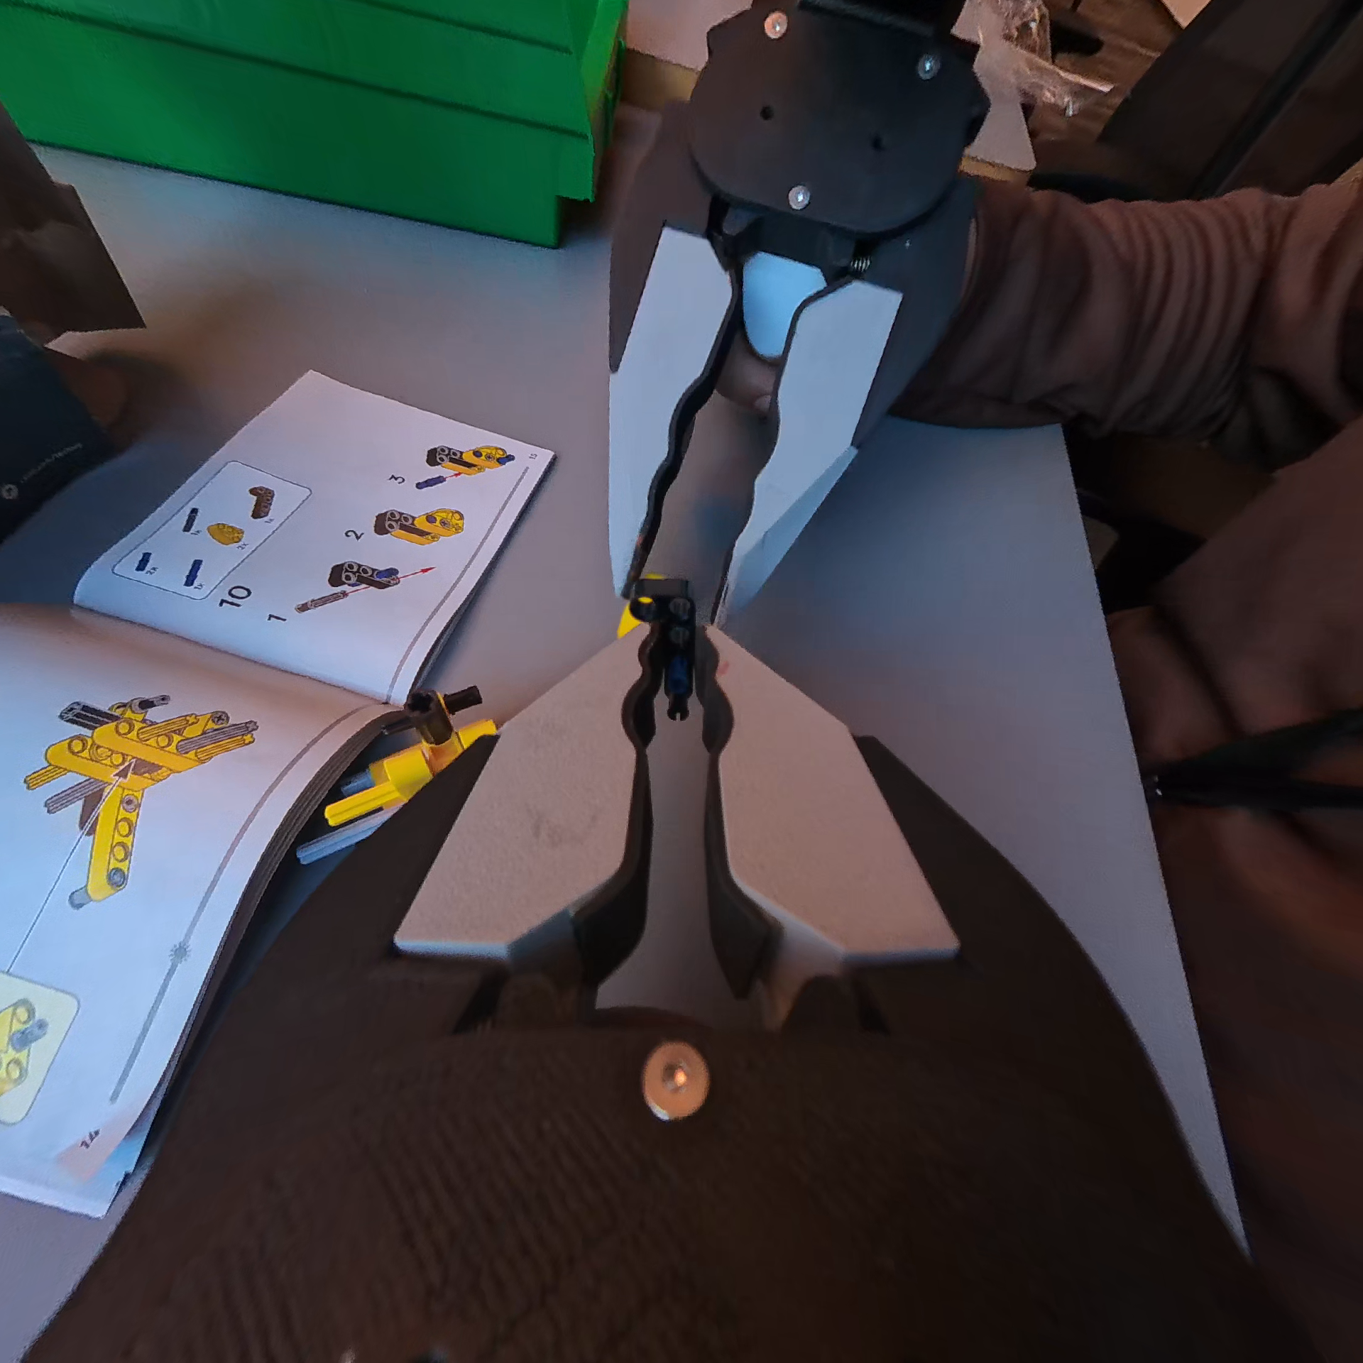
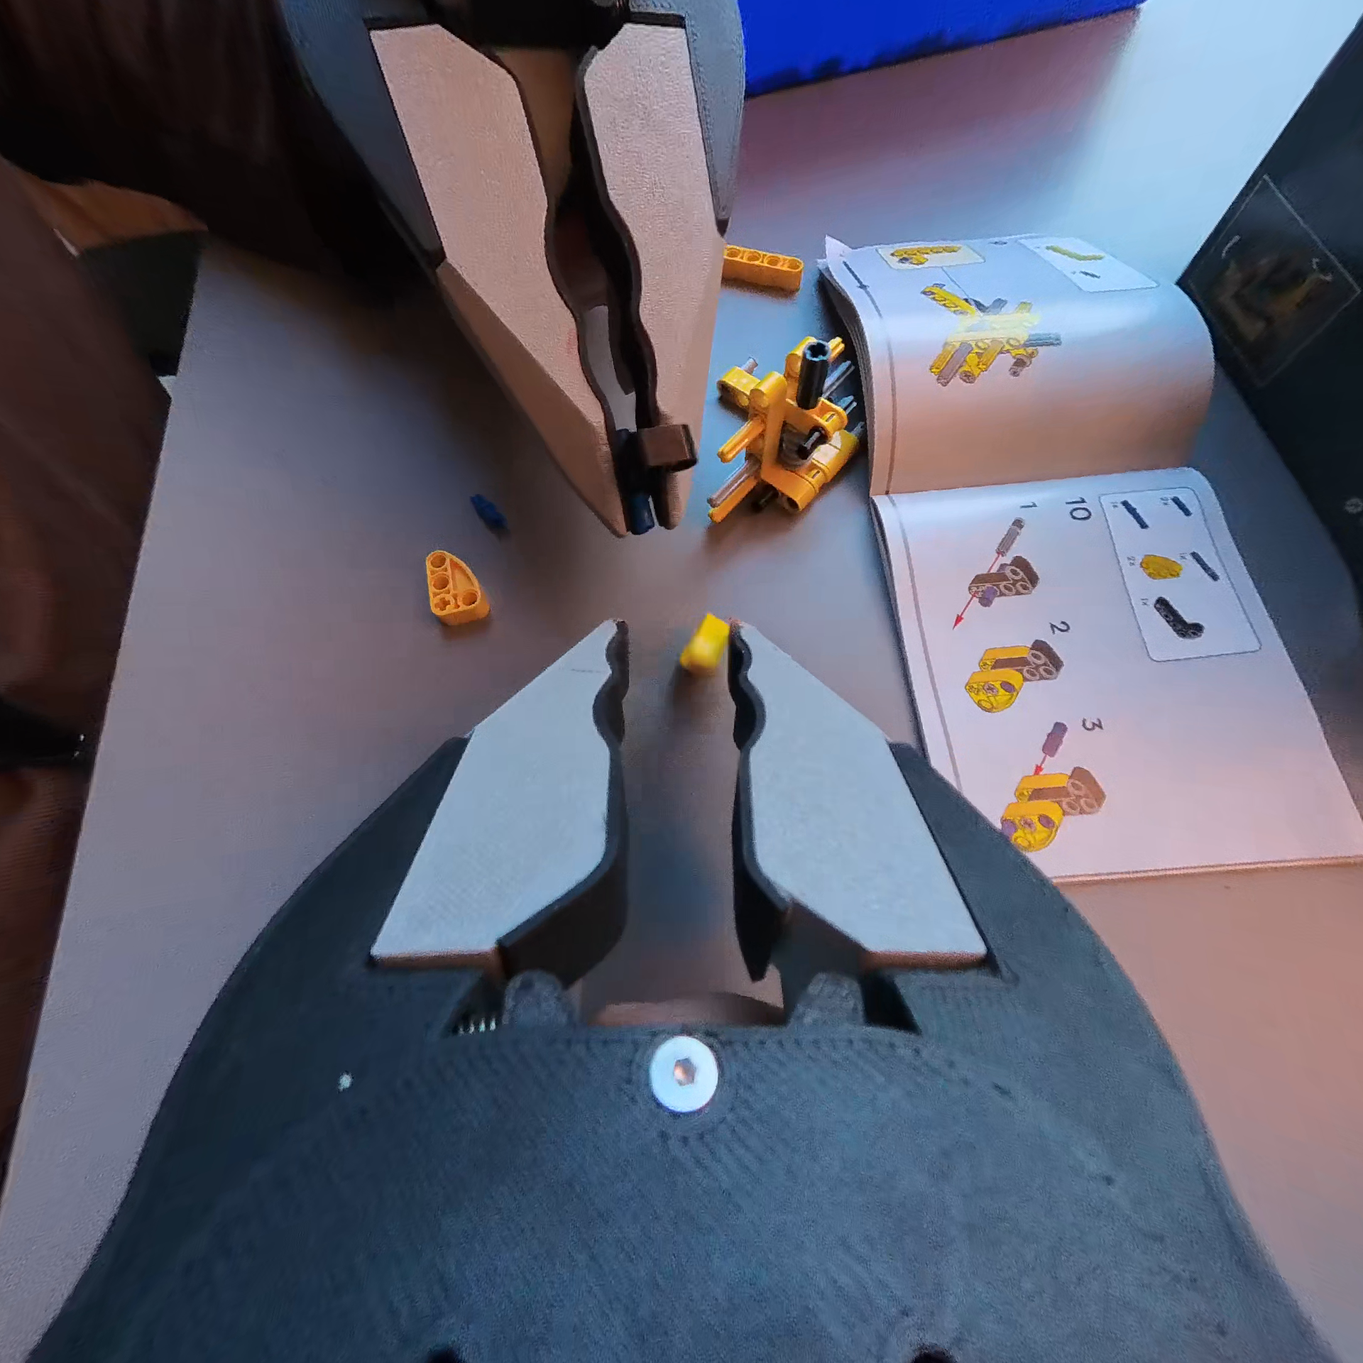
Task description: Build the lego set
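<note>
Lego build looks partway done: a yellow sub-assembly (image 2: 785, 435) lies against the open instruction booklet (image 2: 1032, 369). Left gripper (image 1: 675, 642) pinches a black angled beam (image 1: 673, 612) with blue pin; right gripper (image 2: 678, 634), jaws narrowly parted, seemingly carries a yellow piece (image 2: 704, 643). Another yellow piece (image 2: 456, 588) waits farther from the booklet.

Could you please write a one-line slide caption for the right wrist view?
Right gripper open around a small yellow piece, facing the left gripper holding a black piece beside the open manual.
</note>
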A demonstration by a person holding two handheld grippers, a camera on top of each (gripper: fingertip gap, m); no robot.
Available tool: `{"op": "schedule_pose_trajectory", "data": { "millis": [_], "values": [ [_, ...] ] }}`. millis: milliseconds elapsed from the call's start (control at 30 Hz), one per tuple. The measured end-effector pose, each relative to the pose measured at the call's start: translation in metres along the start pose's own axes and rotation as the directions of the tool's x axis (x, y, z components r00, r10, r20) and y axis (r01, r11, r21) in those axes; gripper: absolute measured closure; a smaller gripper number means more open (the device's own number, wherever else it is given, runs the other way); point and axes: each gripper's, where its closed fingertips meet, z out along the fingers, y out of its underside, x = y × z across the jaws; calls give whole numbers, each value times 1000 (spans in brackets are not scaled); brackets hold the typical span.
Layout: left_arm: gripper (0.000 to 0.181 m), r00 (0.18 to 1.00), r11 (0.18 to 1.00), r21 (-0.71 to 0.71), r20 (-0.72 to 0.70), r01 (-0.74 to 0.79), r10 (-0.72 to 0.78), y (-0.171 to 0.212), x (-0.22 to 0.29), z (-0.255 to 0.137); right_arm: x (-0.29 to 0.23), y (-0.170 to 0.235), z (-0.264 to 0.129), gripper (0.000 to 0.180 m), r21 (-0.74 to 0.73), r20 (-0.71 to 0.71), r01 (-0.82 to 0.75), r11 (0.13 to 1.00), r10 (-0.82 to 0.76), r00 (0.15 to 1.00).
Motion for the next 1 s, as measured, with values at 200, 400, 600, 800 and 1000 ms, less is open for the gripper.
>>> {"op": "schedule_pose_trajectory", "data": {
  "millis": [200,400,600,800,1000],
  "values": [
    [176,999,998,-66,27,-15,17,7,-4,7,8,14,-3,160,-60,1,-61,996,61,998],
    [176,998,996,-81,41,-48,51,9,-2,8,12,13,-21,156,-45,-32,34,998,-36,999],
    [176,994,990,-96,28,-101,104,12,3,8,9,16,-40,160,-55,7,185,981,-184,983],
    [176,993,989,-102,29,-107,110,13,3,7,16,29,-15,149,-222,54,307,925,-303,952],
    [176,999,995,-95,32,28,-26,14,-8,3,2,31,-14,171,-205,128,224,953,-201,971]
  ]
}}
